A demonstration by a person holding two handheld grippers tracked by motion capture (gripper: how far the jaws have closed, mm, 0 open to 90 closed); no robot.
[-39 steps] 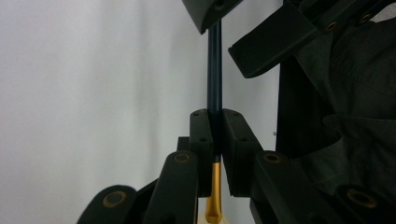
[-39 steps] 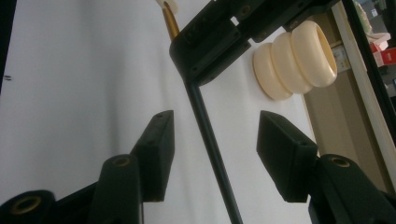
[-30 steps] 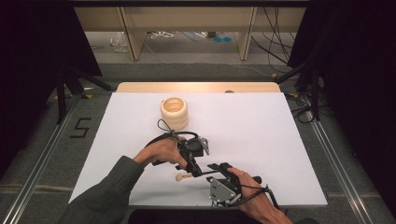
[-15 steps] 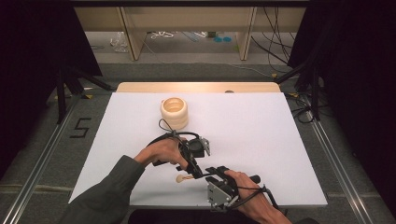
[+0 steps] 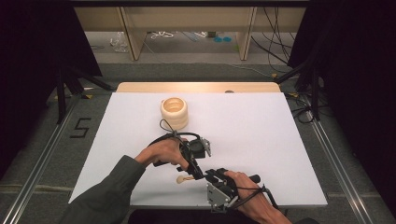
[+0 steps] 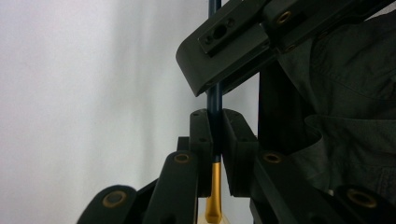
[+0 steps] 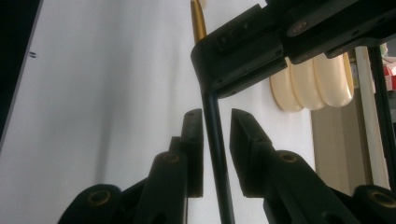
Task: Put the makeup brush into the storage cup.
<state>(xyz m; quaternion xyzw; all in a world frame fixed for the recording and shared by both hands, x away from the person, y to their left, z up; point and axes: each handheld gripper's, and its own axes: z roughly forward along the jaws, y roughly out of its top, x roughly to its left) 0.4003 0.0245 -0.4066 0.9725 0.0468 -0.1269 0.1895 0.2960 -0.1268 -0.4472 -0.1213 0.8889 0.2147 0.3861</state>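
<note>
my left gripper (image 5: 195, 164) is clamped tight on a thin dark rod (image 6: 214, 93) w/ a gold ferrule (image 6: 213, 196), prob a brush; it's held just above the bench (image 5: 261, 135) near the front edge, pale tip (image 5: 181, 179) toward me. my right gripper (image 7: 217, 122) has just been closing around the same rod, which sits between its jaws, one pad about touching, the other w/ a gap, so not gripped yet. the cream ringed holder (image 5: 174, 112) stands well apart, farther back. i'd say the pickup's done; handover is halfway. left to do: finish the right grip, let go w/ left, then prob carry it to the holder.
</note>
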